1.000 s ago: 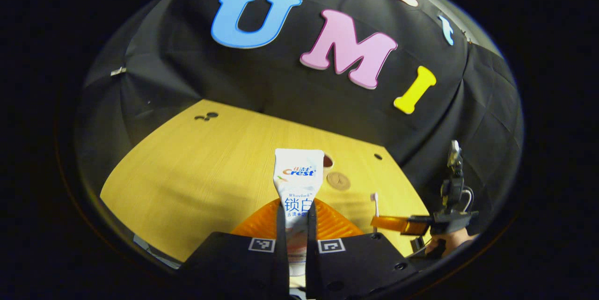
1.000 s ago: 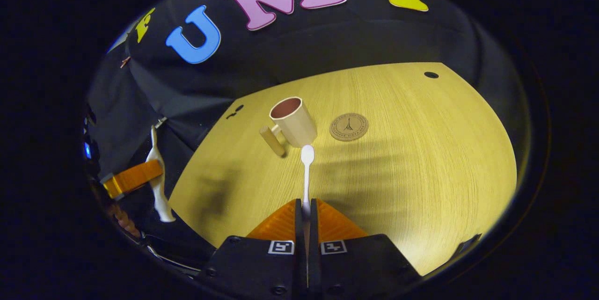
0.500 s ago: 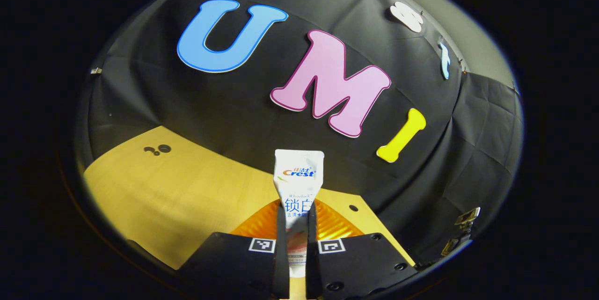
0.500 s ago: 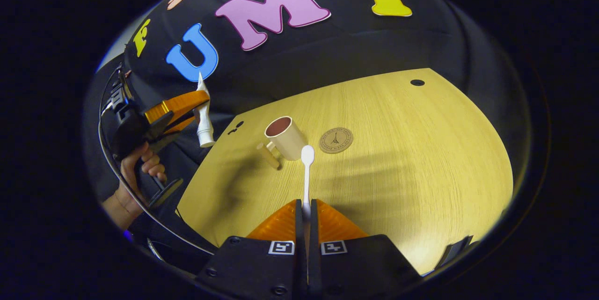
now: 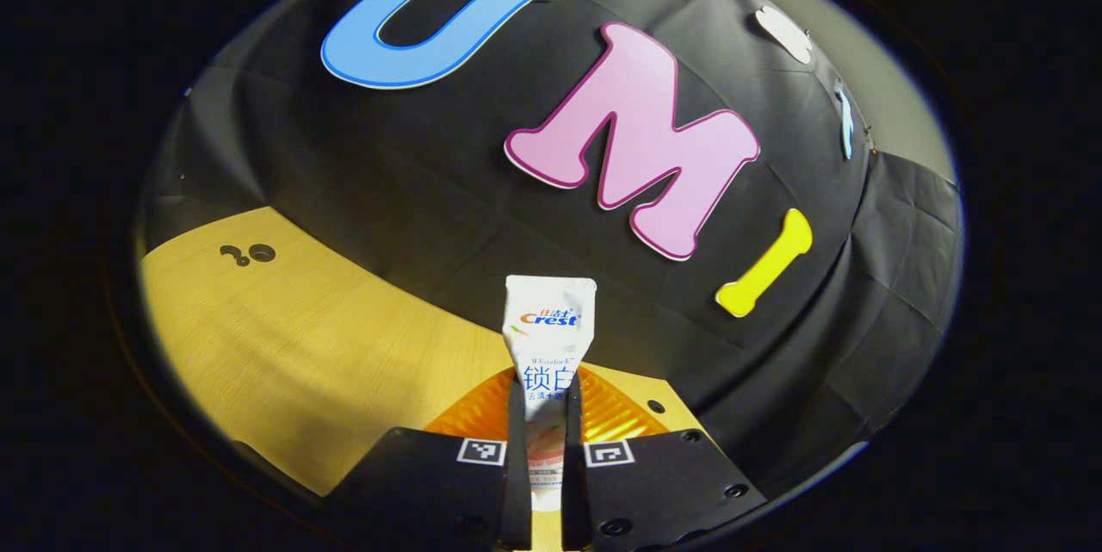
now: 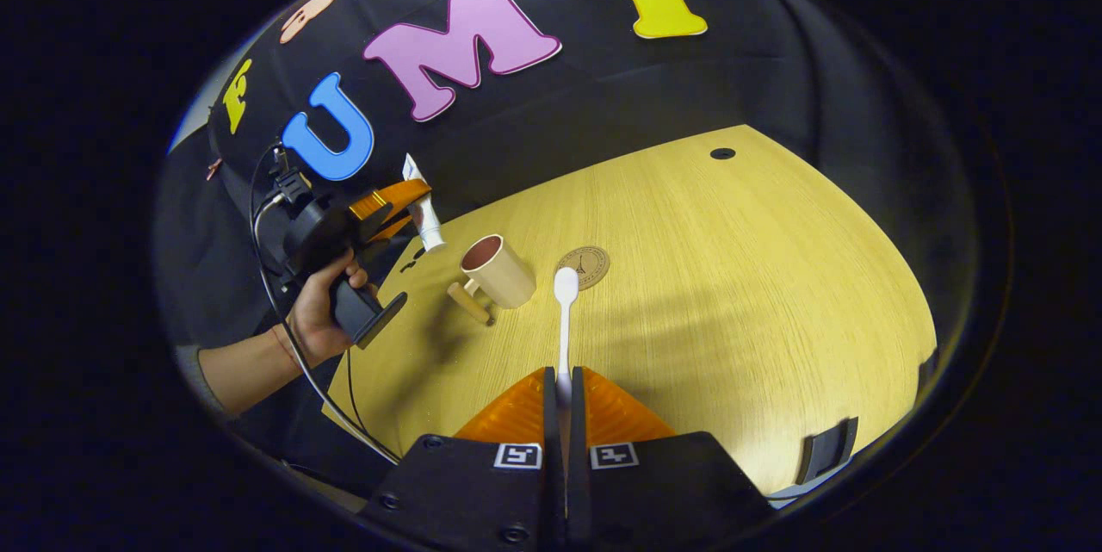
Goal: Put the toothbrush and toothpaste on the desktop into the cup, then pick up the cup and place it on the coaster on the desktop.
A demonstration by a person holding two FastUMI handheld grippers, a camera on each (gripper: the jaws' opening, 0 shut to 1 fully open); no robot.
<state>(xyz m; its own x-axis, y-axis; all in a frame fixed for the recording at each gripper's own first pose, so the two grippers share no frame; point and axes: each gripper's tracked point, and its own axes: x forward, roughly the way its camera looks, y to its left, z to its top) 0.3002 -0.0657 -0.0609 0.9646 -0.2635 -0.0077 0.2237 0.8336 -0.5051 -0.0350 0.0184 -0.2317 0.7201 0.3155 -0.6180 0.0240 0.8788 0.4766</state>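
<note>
Printed brand wording is borne by the toothpaste tube [image 5: 549, 337], while a tower emblem ringed by lettering too small to be read is carried by the coaster [image 6: 583, 266].

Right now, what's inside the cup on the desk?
Nothing visible: the cup stands upright, and the reddish inner wall seen through its mouth is bare. Its bottom is hidden by the rim. The toothpaste sits in the left gripper, the toothbrush in the right gripper.
</note>
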